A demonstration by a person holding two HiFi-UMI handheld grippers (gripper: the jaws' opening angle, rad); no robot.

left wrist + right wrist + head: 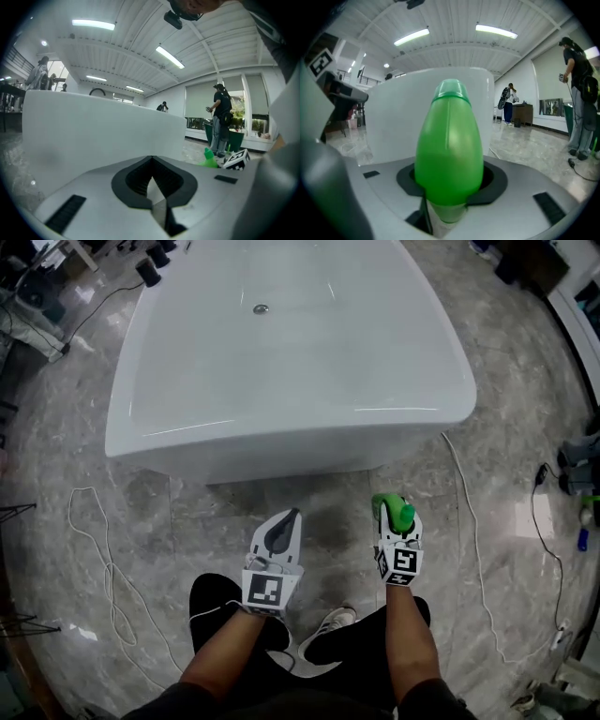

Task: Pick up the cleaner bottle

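Note:
The green cleaner bottle (396, 510) is off the floor, gripped around its body by my right gripper (395, 526). In the right gripper view the bottle (449, 140) fills the middle, cap end pointing away, with both jaws pressed on its sides. My left gripper (289, 518) hangs level with it to the left, over the marble floor. It is shut, its tips meeting, and holds nothing. In the left gripper view the shut jaws (151, 161) face the tub wall. The bottle (209, 157) shows small at the right of that view.
A large white bathtub (281, 442) stands just ahead of both grippers, its wall close in the left gripper view (93, 126). White cables (94, 549) trail over the floor on both sides. My feet (328, 622) are below the grippers. People (220, 117) stand in the background.

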